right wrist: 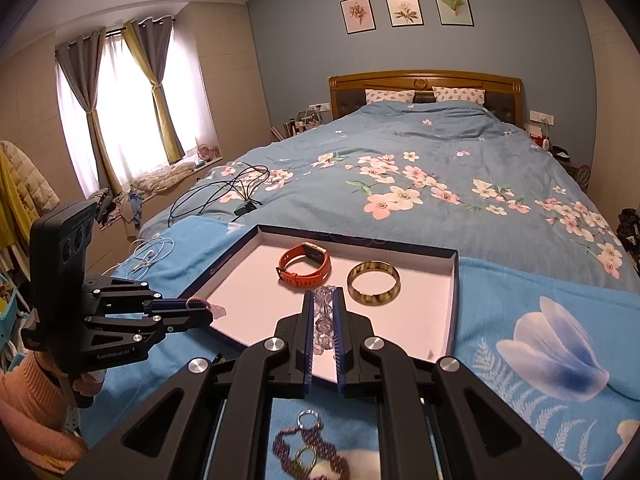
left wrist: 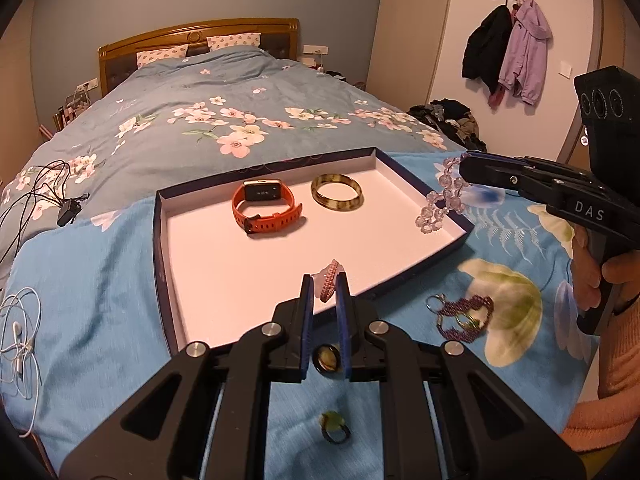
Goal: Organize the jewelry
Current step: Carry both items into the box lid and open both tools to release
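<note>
I hold both grippers level over the tray (left wrist: 168, 216), my left gripper (left wrist: 325, 284) clamped on a pink woven bracelet (left wrist: 329, 285) and my right gripper (right wrist: 323, 312) clamped on a clear bead bracelet (right wrist: 324, 322) (watch (left wrist: 266, 206) and bangle (left wrist: 337, 193) already lie inside).

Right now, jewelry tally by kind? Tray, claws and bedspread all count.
Bracelets/bangles: 3 – bangle, clear bead bracelet in right claw, pink braided bracelet in left claw
Watches: 1 – orange watch
Rings: 2 –
Beaded keychain: 1 –
Total: 7

bed (left wrist: 168, 128), cables (left wrist: 44, 184), earphones (left wrist: 18, 332), coats (left wrist: 508, 52)
</note>
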Action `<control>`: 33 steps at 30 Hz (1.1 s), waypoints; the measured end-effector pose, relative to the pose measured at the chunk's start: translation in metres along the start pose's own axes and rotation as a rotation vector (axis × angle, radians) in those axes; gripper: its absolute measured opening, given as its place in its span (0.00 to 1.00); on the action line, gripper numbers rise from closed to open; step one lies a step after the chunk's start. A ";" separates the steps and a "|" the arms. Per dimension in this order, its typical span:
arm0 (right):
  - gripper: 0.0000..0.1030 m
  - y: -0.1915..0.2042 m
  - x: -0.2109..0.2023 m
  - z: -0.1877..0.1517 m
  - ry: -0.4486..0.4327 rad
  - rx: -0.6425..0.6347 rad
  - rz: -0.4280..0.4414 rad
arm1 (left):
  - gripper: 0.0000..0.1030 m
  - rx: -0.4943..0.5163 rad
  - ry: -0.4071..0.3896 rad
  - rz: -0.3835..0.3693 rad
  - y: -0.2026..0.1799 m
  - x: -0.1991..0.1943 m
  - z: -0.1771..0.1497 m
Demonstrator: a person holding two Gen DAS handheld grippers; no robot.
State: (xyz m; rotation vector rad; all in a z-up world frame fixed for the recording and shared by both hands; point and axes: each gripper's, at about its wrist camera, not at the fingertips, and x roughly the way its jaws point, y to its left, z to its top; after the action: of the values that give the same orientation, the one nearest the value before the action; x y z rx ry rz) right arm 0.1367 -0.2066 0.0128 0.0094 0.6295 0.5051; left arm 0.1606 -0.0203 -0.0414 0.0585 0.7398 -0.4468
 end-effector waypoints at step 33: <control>0.07 -0.024 0.075 0.016 0.068 0.058 -0.057 | 0.11 -0.055 0.111 0.018 0.026 0.075 0.036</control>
State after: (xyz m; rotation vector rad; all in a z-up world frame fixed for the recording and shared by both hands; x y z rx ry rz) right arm 0.2085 -0.1915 -0.0202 0.0296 0.7087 0.4337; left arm 0.2430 -0.0323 -0.0670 0.0385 0.8595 -0.4087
